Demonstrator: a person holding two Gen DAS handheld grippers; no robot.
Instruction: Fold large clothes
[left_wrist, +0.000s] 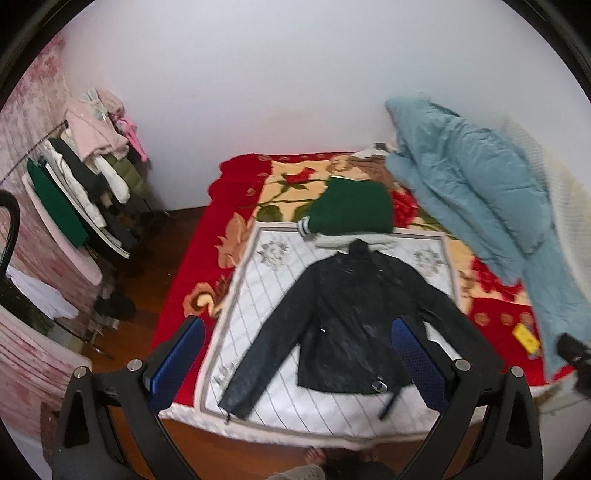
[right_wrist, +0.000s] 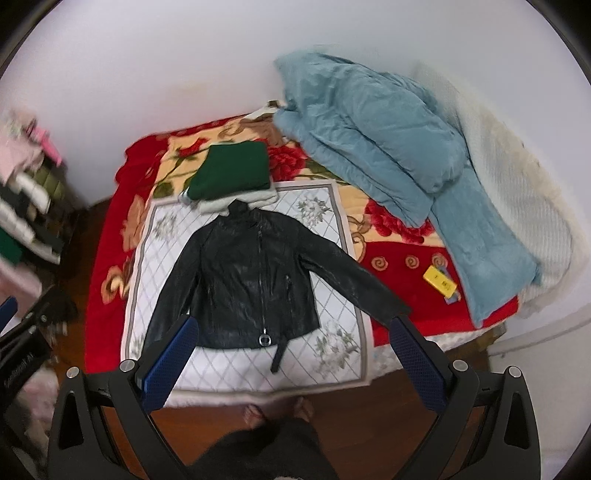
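Both tongs, left tongs (left_wrist: 295, 354) and right tongs (right_wrist: 291, 350), are hovering apart and empty; ahead of them the black jacket (right_wrist: 247, 280) is lying spread flat on the bed (right_wrist: 402, 280), probably ready for folding.

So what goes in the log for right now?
black jacket: flat on white quilt, unfolded | left gripper: open, empty | right gripper: open, empty
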